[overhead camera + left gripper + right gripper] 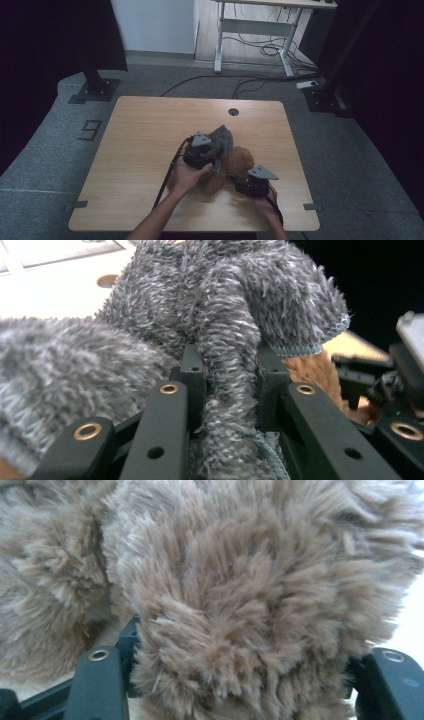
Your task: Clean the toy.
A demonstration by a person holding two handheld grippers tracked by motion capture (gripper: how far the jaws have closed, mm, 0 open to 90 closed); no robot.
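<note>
A grey fluffy cloth [223, 137] with a stitched hem is lifted off the wooden table [150, 130], bunched up in the middle. My left gripper [214, 152] is shut on a fold of it; in the left gripper view the grey fluffy cloth [225, 315] stands pinched between the two black jaws of the left gripper [230, 370]. A brown fluffy cloth [241, 161] lies under and beside it. My right gripper [241, 182] sits at its near right side. In the right gripper view the brown fluffy cloth [250, 590] bulges between the wide-set jaws of the right gripper [245, 680], its pile against both.
A round cable hole [233, 111] sits near the table's far edge. Bare wood lies to the left and at the back. Beyond the table are floor cables [250, 80], a white desk frame [260, 30] and dark stands at both sides.
</note>
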